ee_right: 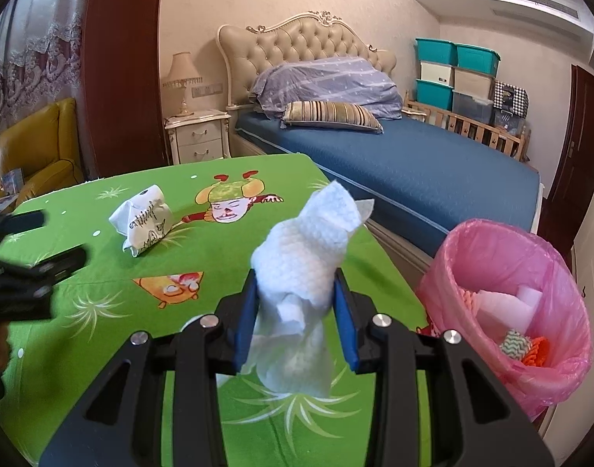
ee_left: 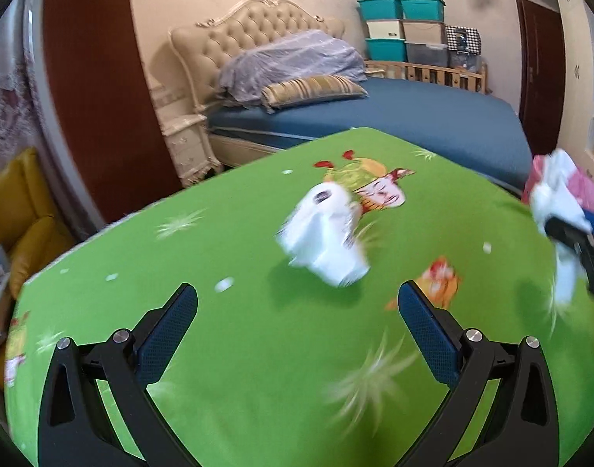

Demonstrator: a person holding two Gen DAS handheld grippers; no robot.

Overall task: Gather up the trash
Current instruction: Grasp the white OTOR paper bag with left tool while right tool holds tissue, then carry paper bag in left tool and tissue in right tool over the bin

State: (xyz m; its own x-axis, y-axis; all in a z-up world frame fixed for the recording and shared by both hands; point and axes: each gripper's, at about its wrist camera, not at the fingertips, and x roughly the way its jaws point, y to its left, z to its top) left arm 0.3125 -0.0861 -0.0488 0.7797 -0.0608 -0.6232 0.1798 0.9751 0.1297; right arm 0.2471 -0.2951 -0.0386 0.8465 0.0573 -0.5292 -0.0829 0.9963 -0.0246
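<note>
White paper towel [ee_right: 297, 272] is clamped upright between the right gripper [ee_right: 297, 307] pads; pink-lined bin [ee_right: 468, 272] is placed at three o'clock, just beside. Left gripper [ee_left: 297, 311], spread wide and empty, is faced at twelve o'clock by the printed wad [ee_left: 324, 237] on the green tablecloth [ee_left: 258, 369].
</note>
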